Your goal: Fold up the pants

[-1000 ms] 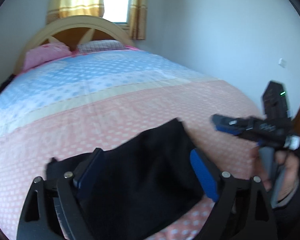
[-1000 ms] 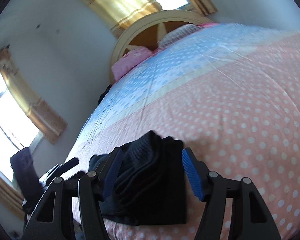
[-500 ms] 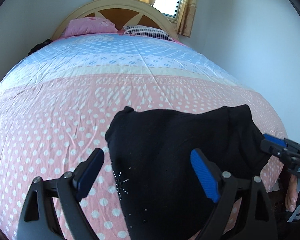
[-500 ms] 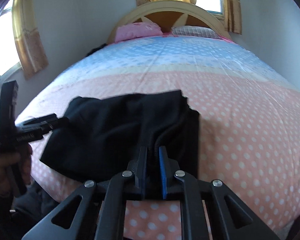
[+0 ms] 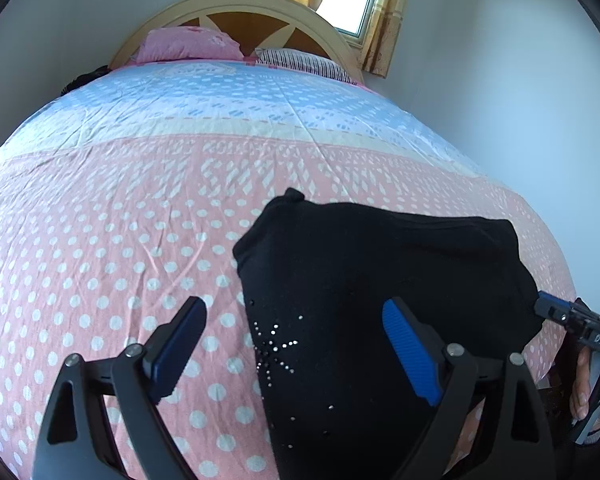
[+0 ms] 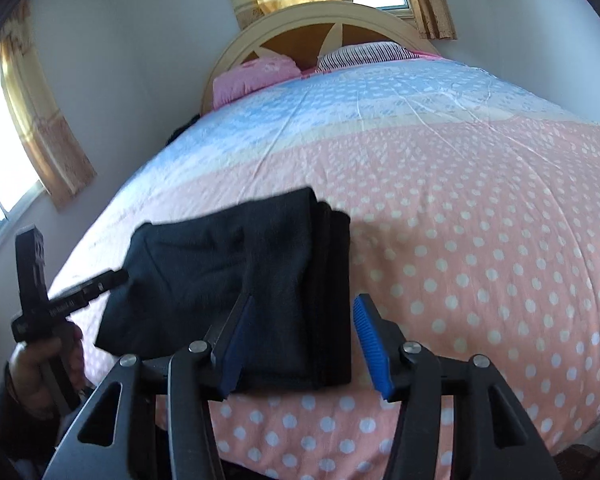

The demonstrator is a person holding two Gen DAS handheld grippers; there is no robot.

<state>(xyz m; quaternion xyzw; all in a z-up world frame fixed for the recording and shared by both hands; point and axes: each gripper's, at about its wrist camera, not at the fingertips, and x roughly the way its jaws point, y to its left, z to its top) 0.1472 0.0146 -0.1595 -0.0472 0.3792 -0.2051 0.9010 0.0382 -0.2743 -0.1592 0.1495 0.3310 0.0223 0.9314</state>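
Black pants [image 5: 380, 280] lie folded in a thick bundle at the near edge of the bed, with a rhinestone star on the cloth. They also show in the right wrist view [image 6: 240, 276]. My left gripper [image 5: 292, 344] is open over the bundle's left part, its jaws wide apart. My right gripper [image 6: 296, 344] is open just above the bundle's near right edge. In the left wrist view the right gripper [image 5: 556, 312] touches the bundle's right corner. In the right wrist view the left gripper [image 6: 100, 282] is at the bundle's left edge.
The bed [image 5: 140, 208] has a pink dotted cover near me and a blue band farther off. Pillows [image 5: 188, 44] and a wooden headboard [image 5: 236, 8] are at the far end. White walls and curtained windows [image 6: 40, 128] surround the bed.
My right gripper was shut on the bundle's near edge half a second ago; now it is open and has let go. Both views have shifted slightly; the bundle lies flatter.
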